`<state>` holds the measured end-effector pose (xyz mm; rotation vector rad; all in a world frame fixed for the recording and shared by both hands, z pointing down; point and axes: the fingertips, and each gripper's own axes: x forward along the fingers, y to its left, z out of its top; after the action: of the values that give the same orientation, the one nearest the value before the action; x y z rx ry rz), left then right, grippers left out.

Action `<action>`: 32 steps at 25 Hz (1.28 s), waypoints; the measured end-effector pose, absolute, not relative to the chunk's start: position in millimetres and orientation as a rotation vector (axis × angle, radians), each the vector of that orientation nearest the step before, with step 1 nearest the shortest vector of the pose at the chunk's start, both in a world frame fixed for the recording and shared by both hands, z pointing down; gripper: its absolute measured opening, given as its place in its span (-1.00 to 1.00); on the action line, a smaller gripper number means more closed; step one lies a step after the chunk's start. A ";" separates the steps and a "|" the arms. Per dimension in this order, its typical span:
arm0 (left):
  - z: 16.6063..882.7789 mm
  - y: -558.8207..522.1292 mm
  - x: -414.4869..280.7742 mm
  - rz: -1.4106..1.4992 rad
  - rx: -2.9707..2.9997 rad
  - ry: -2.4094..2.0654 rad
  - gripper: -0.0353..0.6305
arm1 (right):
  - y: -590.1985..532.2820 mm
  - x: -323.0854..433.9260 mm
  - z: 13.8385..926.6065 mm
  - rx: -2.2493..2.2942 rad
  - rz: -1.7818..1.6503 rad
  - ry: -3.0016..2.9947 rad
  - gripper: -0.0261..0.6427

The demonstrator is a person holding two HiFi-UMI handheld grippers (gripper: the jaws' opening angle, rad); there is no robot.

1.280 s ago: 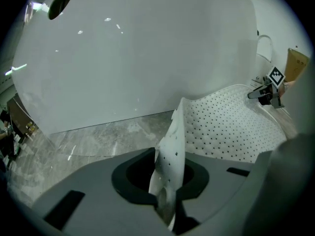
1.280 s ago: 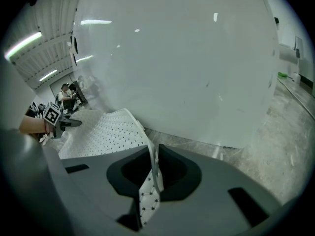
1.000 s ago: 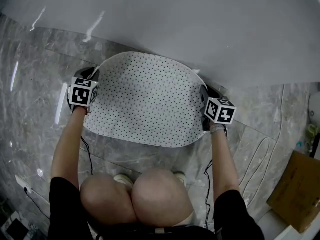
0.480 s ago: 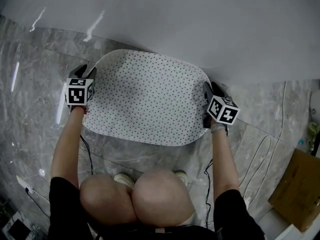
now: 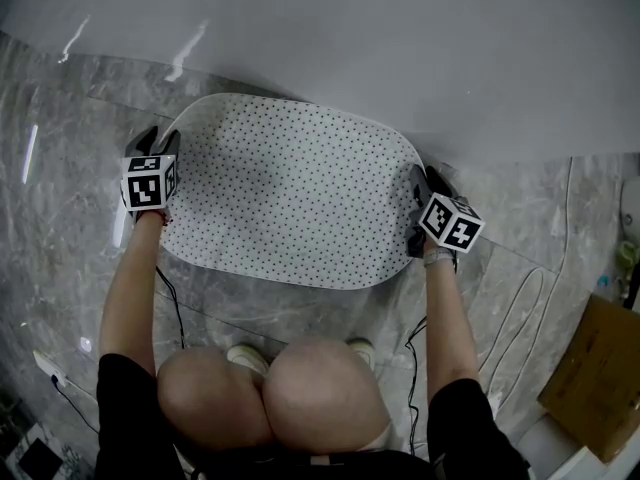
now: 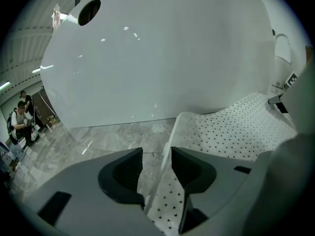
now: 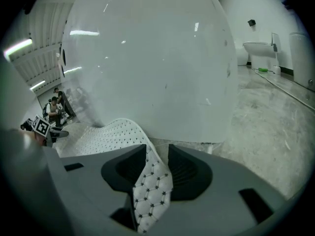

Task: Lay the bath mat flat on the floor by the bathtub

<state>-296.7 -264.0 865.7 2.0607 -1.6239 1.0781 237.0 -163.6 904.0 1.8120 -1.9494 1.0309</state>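
The white bath mat (image 5: 290,203) with black dots lies spread on the grey marble floor, its far edge against the white bathtub (image 5: 400,48). My left gripper (image 5: 152,143) is at the mat's left edge and my right gripper (image 5: 418,193) at its right edge. In the left gripper view the mat's edge (image 6: 165,200) runs between the jaws of the left gripper (image 6: 156,161), which are opening with gaps on both sides. In the right gripper view a strip of mat (image 7: 152,181) lies between the opening jaws of the right gripper (image 7: 157,166), no longer pinched.
The person's knees (image 5: 270,388) and feet are just in front of the mat. Cables (image 5: 520,308) trail on the floor at the right, near a cardboard box (image 5: 590,378). A toilet (image 7: 256,50) stands far off to the right. People (image 6: 22,122) sit in the background.
The mat has spread wider and settled flat. My left gripper moved outward to the left with the edge. Both grippers' jaws have come apart from the mat's edges.
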 end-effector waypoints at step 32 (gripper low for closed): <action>843.0 -206.1 -333.6 0.860 2.053 -1.762 -0.28 | -80.3 268.9 917.4 1.790 1.117 -1.884 -0.51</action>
<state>-333.6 -206.1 843.0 2.0534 -1.7618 0.8602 268.9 -80.3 917.4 1.7896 -1.8835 1.1167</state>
